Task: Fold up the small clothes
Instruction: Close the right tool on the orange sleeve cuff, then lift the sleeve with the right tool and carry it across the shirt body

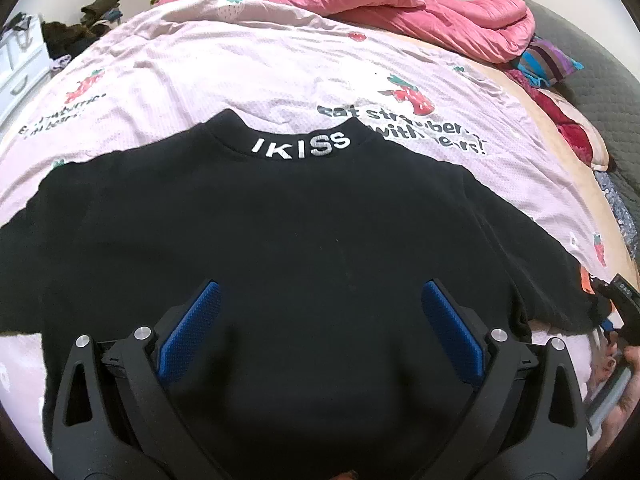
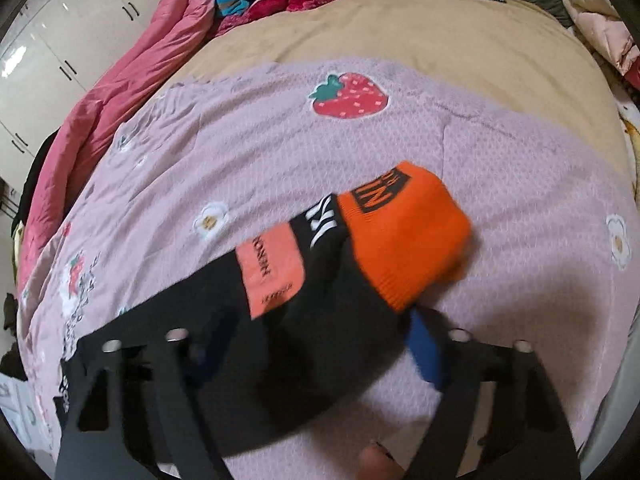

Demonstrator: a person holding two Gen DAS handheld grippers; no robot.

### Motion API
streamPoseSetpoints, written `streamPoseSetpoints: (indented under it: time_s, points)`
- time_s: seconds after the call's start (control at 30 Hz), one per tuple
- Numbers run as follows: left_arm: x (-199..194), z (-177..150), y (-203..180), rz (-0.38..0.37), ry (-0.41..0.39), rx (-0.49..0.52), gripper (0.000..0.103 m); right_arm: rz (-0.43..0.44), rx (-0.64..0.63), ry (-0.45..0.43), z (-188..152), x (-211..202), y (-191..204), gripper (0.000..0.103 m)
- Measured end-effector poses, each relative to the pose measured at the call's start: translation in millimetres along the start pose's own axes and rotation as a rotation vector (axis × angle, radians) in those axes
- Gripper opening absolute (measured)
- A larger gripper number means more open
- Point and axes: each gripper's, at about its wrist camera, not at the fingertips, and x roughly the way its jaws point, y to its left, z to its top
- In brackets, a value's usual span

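Note:
A black sweatshirt (image 1: 280,220) with "IKISS" on its collar (image 1: 304,148) lies flat on the pink strawberry bedspread (image 1: 240,72). My left gripper (image 1: 320,300) hovers over the sweatshirt's body, open, its blue pads (image 1: 196,328) wide apart and nothing between them. In the blurred right wrist view, the sweatshirt's sleeve (image 2: 332,304), with its orange cuff (image 2: 408,240) and salmon label (image 2: 272,268), runs across my right gripper (image 2: 316,340). The sleeve lies between the fingers. One blue pad (image 2: 426,352) shows beside the cuff, and the pads stand apart. The other pad is mostly hidden by the black cloth.
A pink quilt (image 1: 400,4) is bunched along the bed's far side, next to a heap of coloured clothes (image 1: 552,60). A tan blanket (image 2: 400,40) lies beyond the bedspread. White drawers (image 1: 20,64) and a white wardrobe (image 2: 60,40) stand past the bed.

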Motion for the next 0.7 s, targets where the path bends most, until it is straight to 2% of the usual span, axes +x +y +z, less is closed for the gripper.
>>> streamPoseSetpoints:
  time_s: [0.07,0.1,0.13,0.17,0.3,0.4,0.7]
  points:
    - [0.7,-0.6,1.2,-0.004,-0.001,-0.011,0.094,0.016,0.013,-0.030,0.7,-4.3,-3.2,0.034]
    - [0.5,-0.8,2.6,-0.006,-0.006,-0.018,0.094,0.044,0.014,-0.052,1.8,-8.7,-4.2,0.030]
    - [0.7,-0.8,3.5,-0.005,-0.008,-0.023,0.094,0.070,0.010,-0.069,2.9,-12.7,-4.0,0.020]
    - [1.0,-0.1,5.0,-0.004,-0.009,-0.028,0.094,0.098,0.004,-0.094,3.7,-18.0,-3.3,0.015]
    - [-0.6,1.8,13.1,-0.028,-0.014,-0.058,0.094,0.230,-0.059,-0.191,0.6,-41.1,11.0,0.013]
    - [-5.0,2.6,19.9,-0.046,-0.026,-0.074,0.094,0.320,-0.126,-0.228,-6.3,-54.1,27.8,0.013]
    - [-20.4,1.7,42.1,-0.054,-0.041,-0.119,0.094,0.486,-0.288,-0.253,-31.1,-94.5,73.0,0.012]
